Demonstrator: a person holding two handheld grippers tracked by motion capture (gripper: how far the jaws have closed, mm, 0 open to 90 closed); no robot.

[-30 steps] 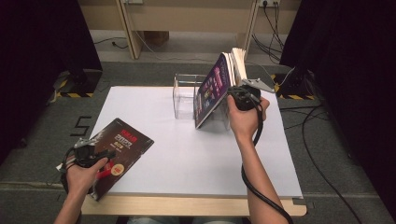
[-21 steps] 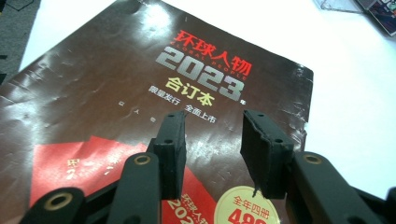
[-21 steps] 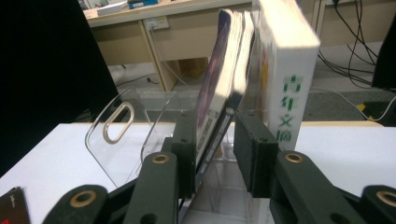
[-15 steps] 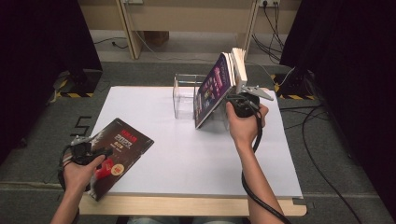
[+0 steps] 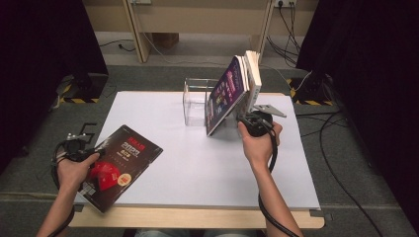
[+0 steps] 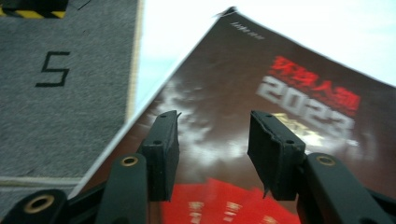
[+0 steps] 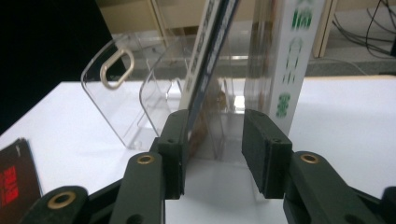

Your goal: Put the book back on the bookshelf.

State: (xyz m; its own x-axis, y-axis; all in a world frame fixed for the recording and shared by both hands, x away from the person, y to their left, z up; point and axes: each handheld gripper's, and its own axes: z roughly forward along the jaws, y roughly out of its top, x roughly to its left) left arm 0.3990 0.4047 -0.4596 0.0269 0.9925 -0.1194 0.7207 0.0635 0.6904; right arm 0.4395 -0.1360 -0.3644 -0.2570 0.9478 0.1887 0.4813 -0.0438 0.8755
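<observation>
A dark magazine (image 5: pixel 129 148) with red print lies flat at the table's front left corner, also seen in the left gripper view (image 6: pixel 261 88). My left gripper (image 5: pixel 94 157) hovers over its left part, its jaws (image 6: pixel 215 123) just opened, nothing between them. A purple-covered book (image 5: pixel 225 94) leans in a clear acrylic stand (image 5: pixel 193 101) beside upright white books (image 5: pixel 253 71). My right gripper (image 5: pixel 237 120) sits low at that book's near bottom edge. Its jaws (image 7: pixel 215 121) have just been opening; the book's spine (image 7: pixel 210 51) rises by the left pad, unpinched.
The white table top (image 5: pixel 197 168) ends in a wooden front edge. The stand's curved clear dividers (image 7: pixel 116 93) rise left of the leaning book; a white spine (image 7: pixel 292 56) stands to the right. Grey carpet (image 6: pixel 60 102) with a printed number lies left of the table.
My left hand slid left along the magazine and its jaws widened. The right hand dropped lower by the purple book and its jaws spread apart.
</observation>
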